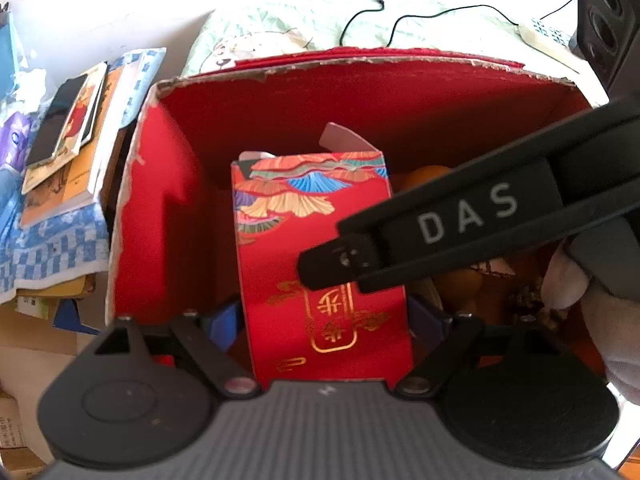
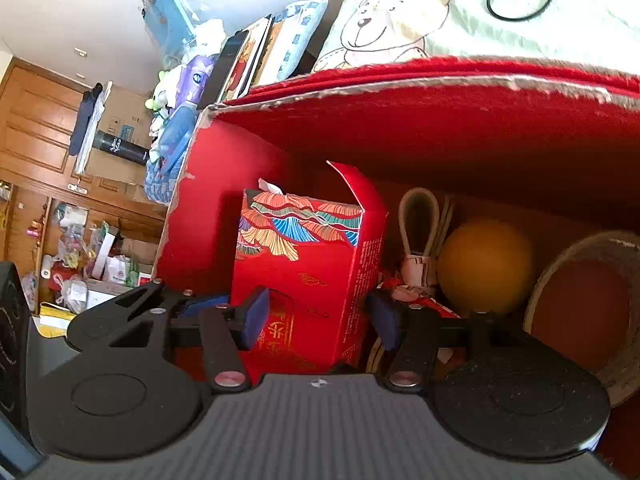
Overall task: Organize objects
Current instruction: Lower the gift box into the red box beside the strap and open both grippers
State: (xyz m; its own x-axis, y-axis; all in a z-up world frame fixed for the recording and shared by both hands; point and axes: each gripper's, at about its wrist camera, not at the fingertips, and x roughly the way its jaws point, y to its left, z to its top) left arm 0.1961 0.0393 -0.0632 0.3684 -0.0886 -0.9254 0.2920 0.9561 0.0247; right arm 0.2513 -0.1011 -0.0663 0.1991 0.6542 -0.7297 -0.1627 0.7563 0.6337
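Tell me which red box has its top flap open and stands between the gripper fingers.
The small decorated carton, with fan patterns and gold characters: its top flap stands up. The big red box merely contains it, plain inside, with torn edges.

Blown-out daylight glare above, dim shadowed red box [image 1: 360,92] interior, fisheye-bent soft edges.
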